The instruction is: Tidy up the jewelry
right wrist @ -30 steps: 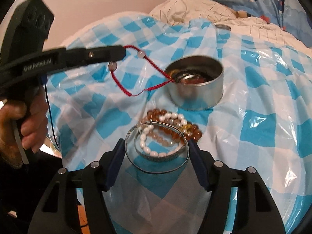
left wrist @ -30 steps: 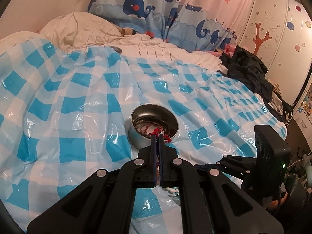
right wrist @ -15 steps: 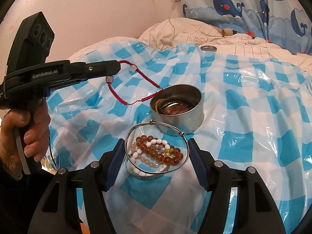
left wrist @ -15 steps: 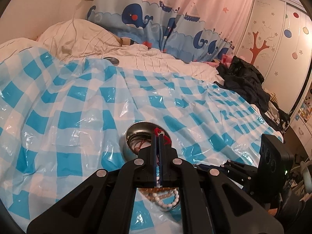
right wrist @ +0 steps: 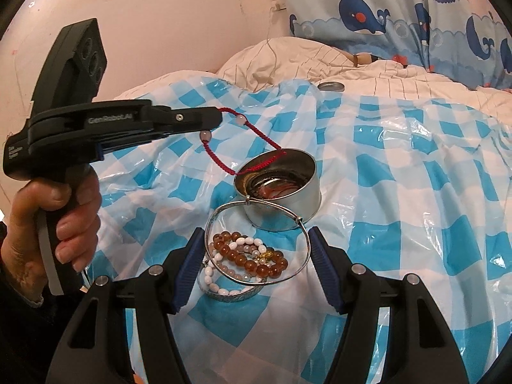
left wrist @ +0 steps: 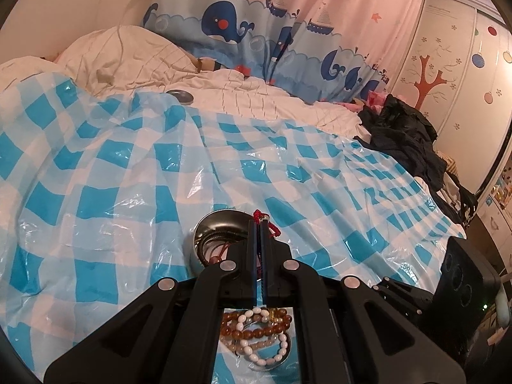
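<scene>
My left gripper (right wrist: 217, 116) is shut on a red cord bracelet (right wrist: 220, 163) with pale beads. The cord hangs from its tips down to the rim of a round metal tin (right wrist: 288, 204) that has jewelry in it. From the left wrist view the shut fingertips (left wrist: 260, 222) stand over the tin (left wrist: 211, 224). My right gripper (right wrist: 256, 246) holds a thin silver bangle (right wrist: 300, 220) across its width, between both pads, just in front of the tin. Below it lies a pile of amber, white and pink bead bracelets (right wrist: 249, 259) on the checked plastic sheet (right wrist: 400, 192).
A person's hand (right wrist: 60, 224) grips the left gripper's handle. A second silver bangle (right wrist: 233, 294) lies under the bead pile. A tin lid (right wrist: 331, 86) rests far back on white bedding. Dark clothes (left wrist: 406, 134) are heaped at the bed's right edge, by a wardrobe.
The left gripper has moved on over the tin with the red cord. The right gripper has tilted up with the bangle, so the tin and bead pile sit lower in its view.
</scene>
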Tool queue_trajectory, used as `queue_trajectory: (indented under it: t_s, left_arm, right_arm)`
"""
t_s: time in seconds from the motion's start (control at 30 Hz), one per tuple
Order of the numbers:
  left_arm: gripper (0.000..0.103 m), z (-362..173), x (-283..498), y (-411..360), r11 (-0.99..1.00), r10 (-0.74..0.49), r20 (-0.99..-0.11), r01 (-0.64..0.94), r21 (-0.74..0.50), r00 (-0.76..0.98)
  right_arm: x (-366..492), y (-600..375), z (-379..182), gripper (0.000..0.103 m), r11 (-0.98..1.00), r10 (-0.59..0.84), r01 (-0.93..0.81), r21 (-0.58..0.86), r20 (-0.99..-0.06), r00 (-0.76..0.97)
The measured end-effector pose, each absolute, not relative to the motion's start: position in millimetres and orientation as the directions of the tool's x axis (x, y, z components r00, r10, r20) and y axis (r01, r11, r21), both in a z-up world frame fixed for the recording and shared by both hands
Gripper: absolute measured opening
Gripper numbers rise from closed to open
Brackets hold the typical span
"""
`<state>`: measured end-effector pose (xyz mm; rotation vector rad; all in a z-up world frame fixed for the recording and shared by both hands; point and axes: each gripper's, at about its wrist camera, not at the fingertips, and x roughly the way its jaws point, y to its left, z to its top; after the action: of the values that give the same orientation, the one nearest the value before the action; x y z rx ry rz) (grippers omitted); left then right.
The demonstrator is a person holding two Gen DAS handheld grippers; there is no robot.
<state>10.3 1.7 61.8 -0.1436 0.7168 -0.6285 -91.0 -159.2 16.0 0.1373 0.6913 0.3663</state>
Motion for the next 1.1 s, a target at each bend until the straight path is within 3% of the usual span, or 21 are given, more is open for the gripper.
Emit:
queue_trajectory:
  t_s: [0.37, 0.57, 0.67, 0.73, 0.77, 1.1]
  left_arm:
    - [0.001, 49.9, 31.4, -21.4, 0.813, -0.576, -0.586, 0.469, -0.344, 0.57]
    - [0.004, 18.2, 50.9, -34.4, 0.893, -0.427, -0.741, 0.371, -0.255, 0.518]
    - [0.017, 21.4, 51.0, -22.1, 0.901, -0.42, -0.736, 0.339, -0.269, 0.531]
    - [0.036, 27.4, 48.4, -11.6, 0.909, -0.411, -0.719, 0.317, -0.272, 0.561]
    - [0.039, 29.8, 47.6, -6.3, 0.91, -0.41, -0.711, 0.308, -0.277, 0.572]
    - [0.043, 41.5, 46.4, 32.4, 0.898, -0.439, -0.671, 0.256, -0.359, 0.598]
  right_arm:
    - [-88.2, -166.6, 16.8, 0.063, 0.925, 0.378, -0.269, 0.267, -0.592, 0.712]
    - [-86.7, -169.7, 16.8, 0.063, 0.929, 0.368, -0.255, 0.269, -0.595, 0.714]
    - [-85.7, -170.4, 16.8, 0.063, 0.932, 0.361, -0.249, 0.264, -0.596, 0.717]
    - [-84.0, -169.8, 17.0, 0.063, 0.936, 0.35, -0.245, 0.252, -0.598, 0.721]
    - [-82.1, -167.2, 17.9, 0.063, 0.943, 0.332, -0.241, 0.23, -0.6, 0.728]
    - [-21.4, -143.5, 28.7, 0.063, 0.95, 0.309, -0.262, 0.167, -0.595, 0.742]
